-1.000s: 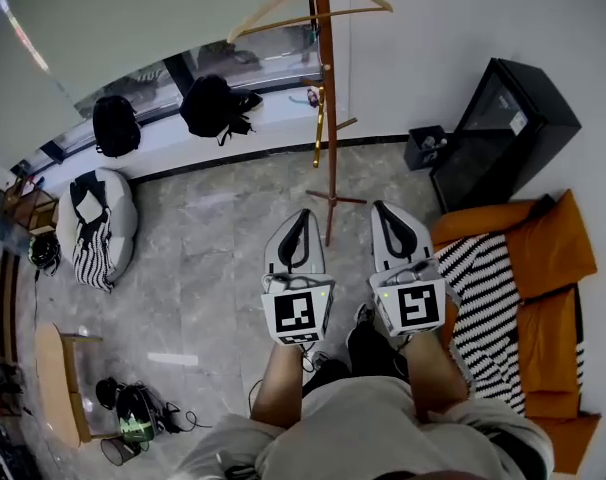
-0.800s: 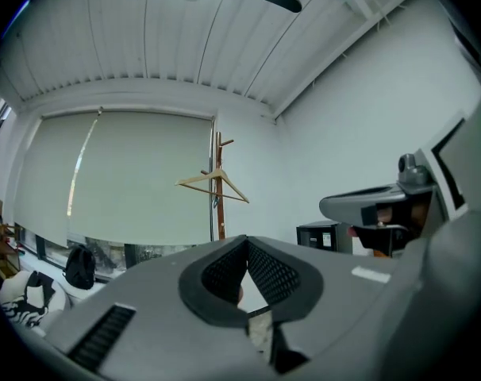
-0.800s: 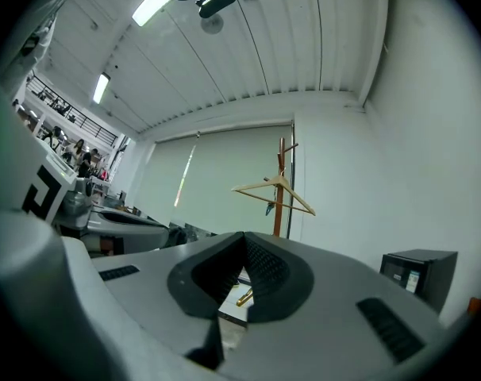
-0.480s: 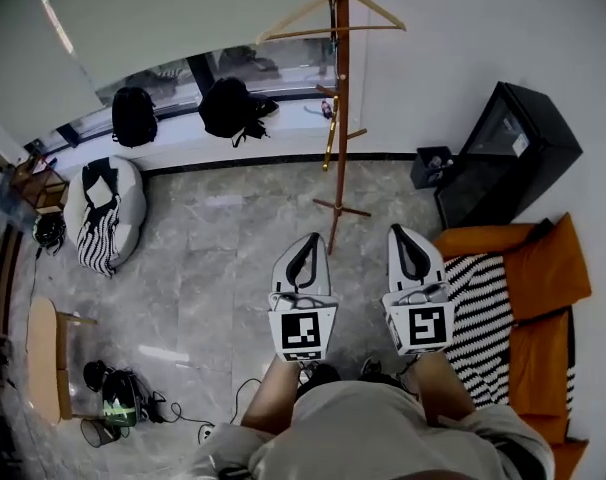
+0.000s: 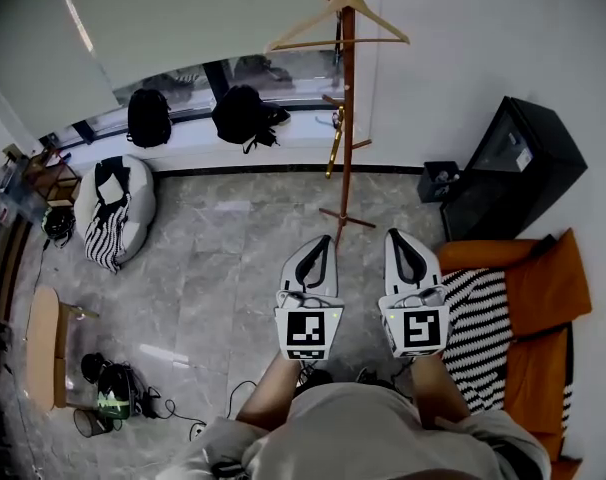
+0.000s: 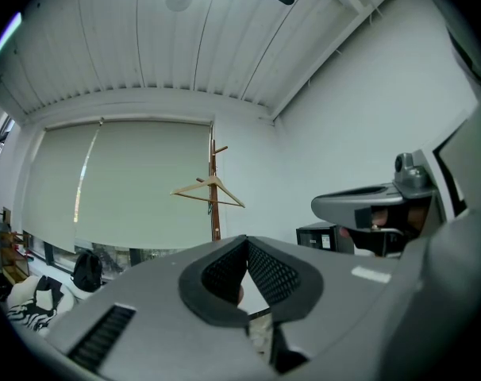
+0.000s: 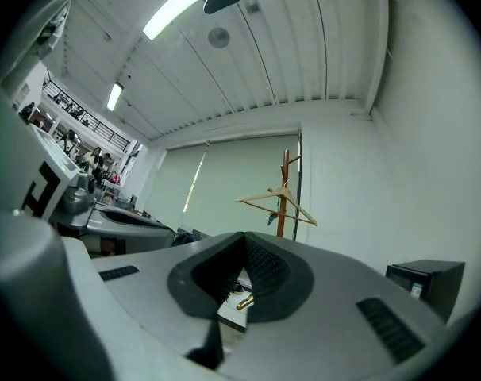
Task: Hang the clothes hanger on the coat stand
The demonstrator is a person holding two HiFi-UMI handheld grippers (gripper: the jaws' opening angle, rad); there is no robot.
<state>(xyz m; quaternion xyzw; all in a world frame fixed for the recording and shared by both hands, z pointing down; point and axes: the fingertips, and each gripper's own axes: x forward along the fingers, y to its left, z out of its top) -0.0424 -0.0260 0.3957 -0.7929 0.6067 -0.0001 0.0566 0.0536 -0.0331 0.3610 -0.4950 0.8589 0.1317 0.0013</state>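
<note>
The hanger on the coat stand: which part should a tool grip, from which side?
Probably the left sloping arm of the hanger, from the floor side: it stands clear of the coat stand post, while the right arm nears the wall.

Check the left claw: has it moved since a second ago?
Yes. The left claw has drawn back toward the person: its tip was level with the feet of the coat stand, and now sits below them in the head view.
</note>
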